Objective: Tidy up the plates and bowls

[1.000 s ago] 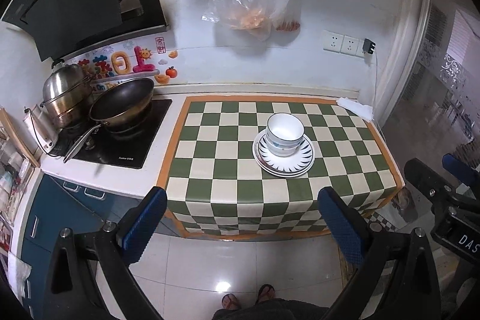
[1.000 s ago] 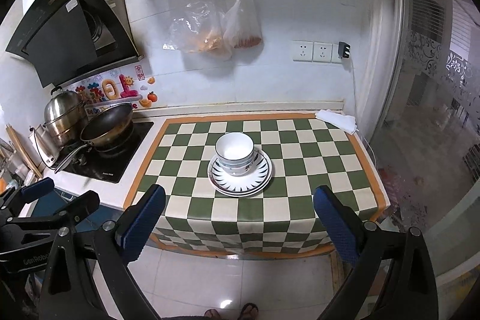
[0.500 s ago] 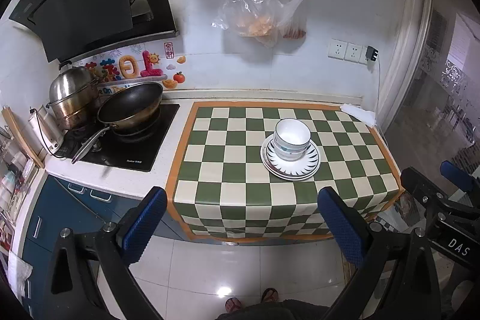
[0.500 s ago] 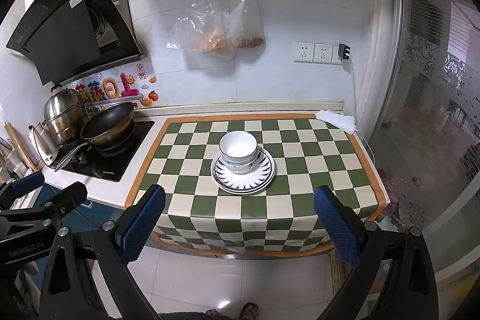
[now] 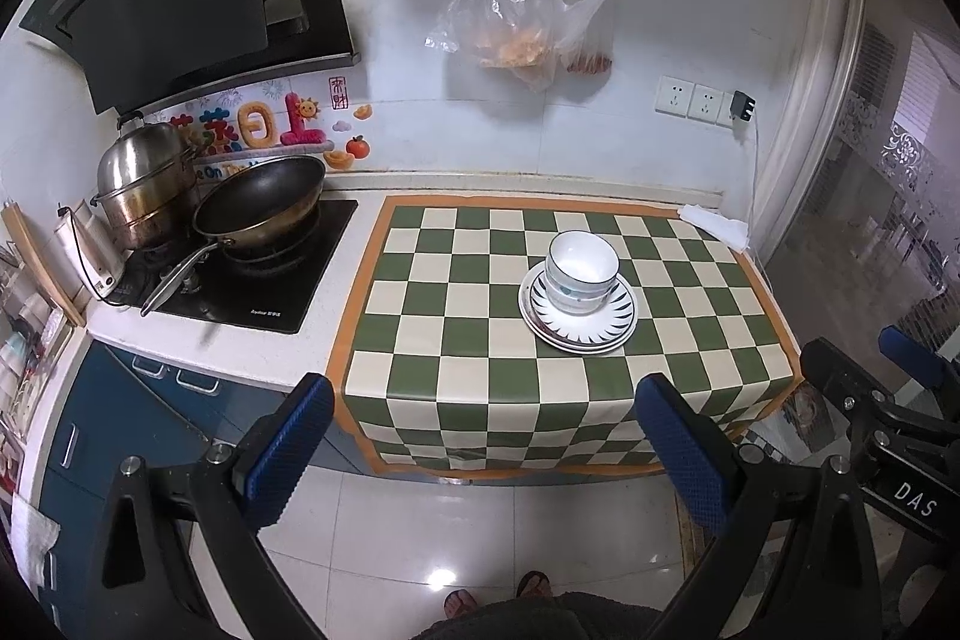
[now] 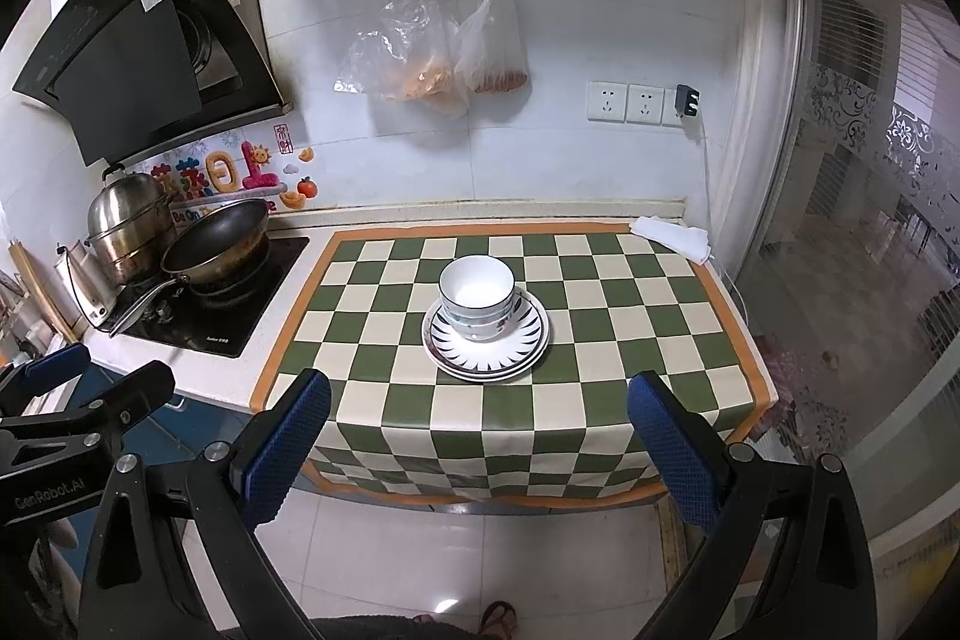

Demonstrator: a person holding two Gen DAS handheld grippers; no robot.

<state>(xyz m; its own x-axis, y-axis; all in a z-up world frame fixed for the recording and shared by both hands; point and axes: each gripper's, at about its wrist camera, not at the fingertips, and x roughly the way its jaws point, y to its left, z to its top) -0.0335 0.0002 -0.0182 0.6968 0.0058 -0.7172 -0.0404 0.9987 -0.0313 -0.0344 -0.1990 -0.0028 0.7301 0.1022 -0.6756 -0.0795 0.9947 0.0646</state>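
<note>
Nested bowls (image 5: 581, 271) sit upright on stacked plates (image 5: 606, 325).

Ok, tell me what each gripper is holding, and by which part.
Nothing. The left gripper and right gripper are open, short of the stacked white bowls.

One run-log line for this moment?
left gripper: open, empty | right gripper: open, empty | bowls stacked on plates | checkered cloth

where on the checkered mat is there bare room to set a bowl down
Bare squares lie left of the plates, toward the stove, and right of them up to the white cloth. The front edge before both open grippers is bare too. The stove side is crowded with the wok and steel pot.
</note>
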